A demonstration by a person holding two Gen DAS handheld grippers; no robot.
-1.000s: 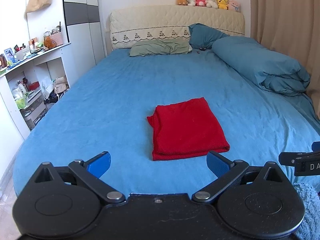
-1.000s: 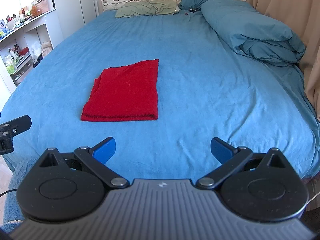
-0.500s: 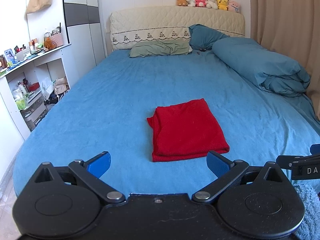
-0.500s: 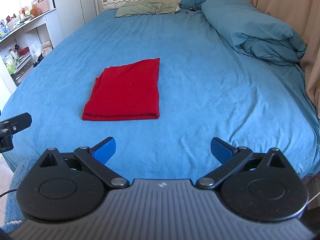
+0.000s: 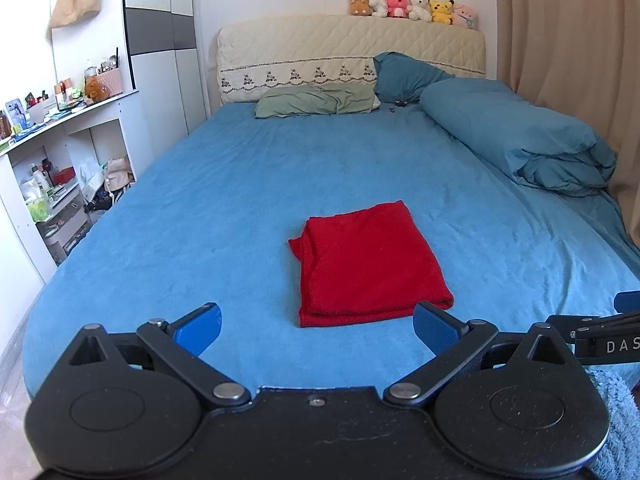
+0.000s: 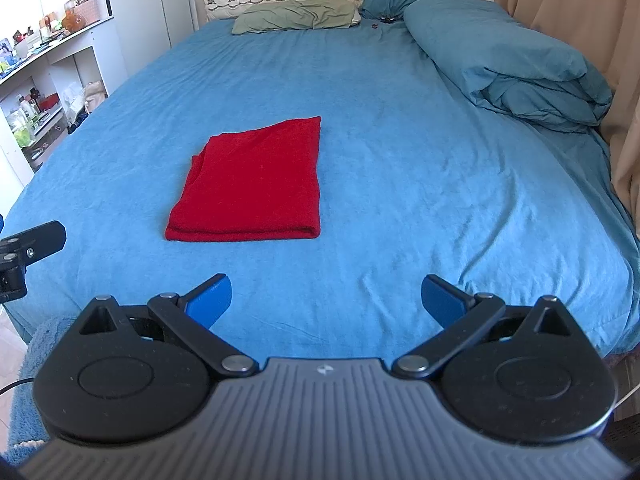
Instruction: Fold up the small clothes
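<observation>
A red garment (image 5: 366, 264) lies folded into a flat rectangle on the blue bed (image 5: 240, 208); it also shows in the right wrist view (image 6: 256, 184), left of centre. My left gripper (image 5: 316, 330) is open and empty, held just short of the garment's near edge. My right gripper (image 6: 326, 300) is open and empty, near the bed's foot edge, to the right of the garment and apart from it. Each gripper's tip shows at the edge of the other's view.
A rolled blue duvet (image 5: 520, 136) lies along the bed's right side, with pillows (image 5: 316, 100) at the headboard. White shelves (image 5: 52, 168) with clutter stand left of the bed. A curtain (image 5: 568, 40) hangs on the right.
Both views shift very slightly, with the garment sitting a little lower in frame. The garment has not moved and both grippers stay open.
</observation>
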